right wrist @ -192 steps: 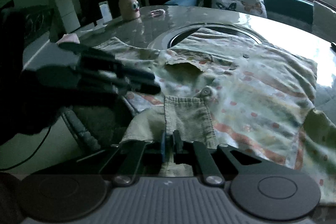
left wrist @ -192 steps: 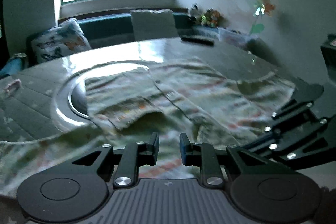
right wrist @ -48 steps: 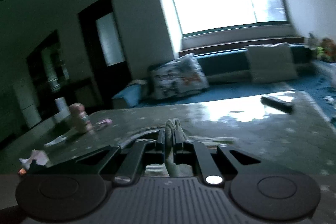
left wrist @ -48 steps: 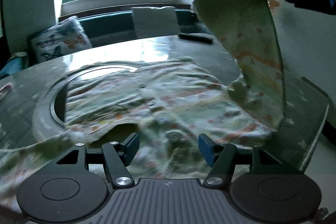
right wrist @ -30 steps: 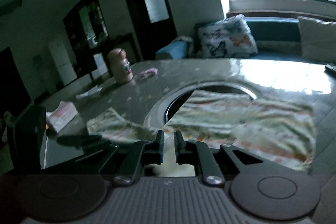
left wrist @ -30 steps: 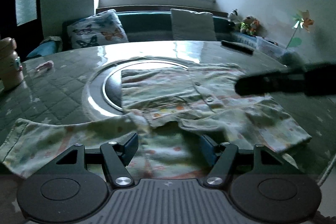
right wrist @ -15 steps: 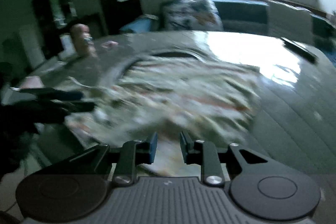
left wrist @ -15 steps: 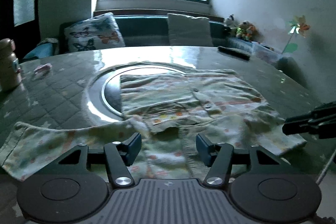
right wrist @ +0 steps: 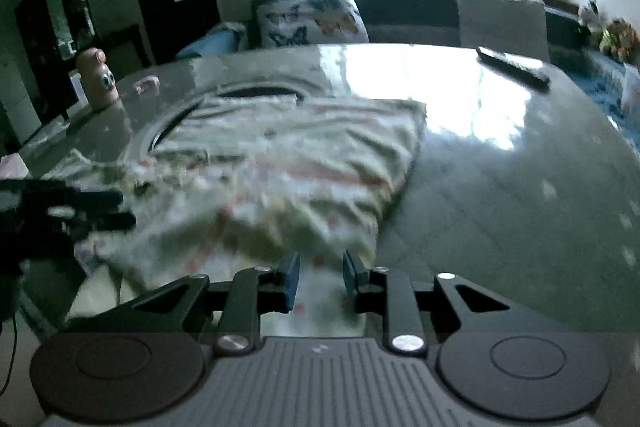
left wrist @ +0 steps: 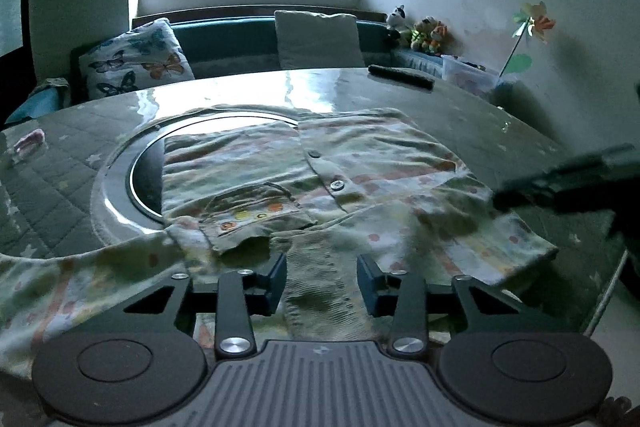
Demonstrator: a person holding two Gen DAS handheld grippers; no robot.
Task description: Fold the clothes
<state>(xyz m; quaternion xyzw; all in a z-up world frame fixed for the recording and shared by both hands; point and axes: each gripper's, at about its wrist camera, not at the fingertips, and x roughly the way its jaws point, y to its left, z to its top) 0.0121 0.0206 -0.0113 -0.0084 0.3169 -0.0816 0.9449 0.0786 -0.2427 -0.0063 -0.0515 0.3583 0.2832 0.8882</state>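
We see a round desk [left wrist: 460,107] with a sunken ring near its middle, and a patterned shirt [left wrist: 360,163] spread flat across it, partly over the ring, one sleeve trailing off to the left. Our left gripper [left wrist: 322,277] hangs over the shirt's near edge with its fingers apart, a ribbed cuff lying between them unclamped. Our right gripper [right wrist: 319,277] sits low at the shirt's right-hand side, fingers also apart. A dark remote [left wrist: 401,77] lies at the far edge.

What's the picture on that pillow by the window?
Butterflies, on the white square pillow; clearest in the left wrist view.
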